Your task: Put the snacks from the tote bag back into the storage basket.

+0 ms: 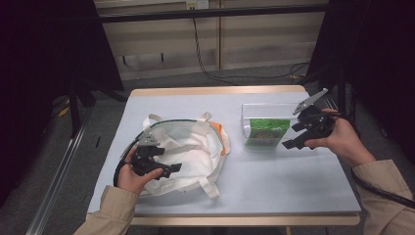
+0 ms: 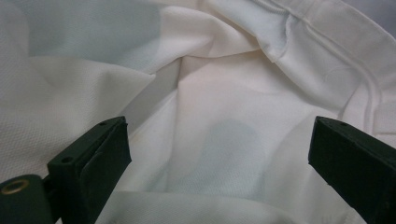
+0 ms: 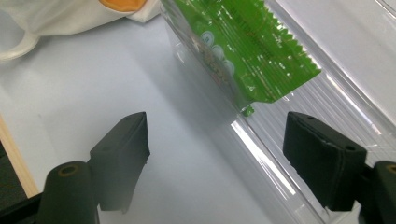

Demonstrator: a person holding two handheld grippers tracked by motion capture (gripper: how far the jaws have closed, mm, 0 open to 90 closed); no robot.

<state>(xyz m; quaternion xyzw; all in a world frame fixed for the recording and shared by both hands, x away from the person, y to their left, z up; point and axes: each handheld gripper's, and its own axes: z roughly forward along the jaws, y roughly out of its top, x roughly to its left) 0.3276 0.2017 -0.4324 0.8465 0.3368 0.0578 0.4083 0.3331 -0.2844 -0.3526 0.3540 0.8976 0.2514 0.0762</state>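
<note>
- Leftmost, the left gripper (image 1: 164, 166) rests over the white tote bag (image 1: 188, 147), jaws spread, pinching no cloth; the limp fabric could sag shut if never held.
- Centre, the green snack packet (image 1: 264, 131) stands inside the clear plastic box (image 1: 254, 110) on the table (image 1: 274, 181).
- Right, the right gripper (image 1: 293, 139) hovers released by the box wall; its jaws straddle the rim, so closing might clamp plastic, not packet, and drag the box.

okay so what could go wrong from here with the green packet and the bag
1. The right tongs stand open astride the clear container's wall, so closing might pinch the wall instead of the green packet.
2. The left tongs hang open over the white bag's slack cloth; its mouth may sag shut before the packet arrives.
</note>
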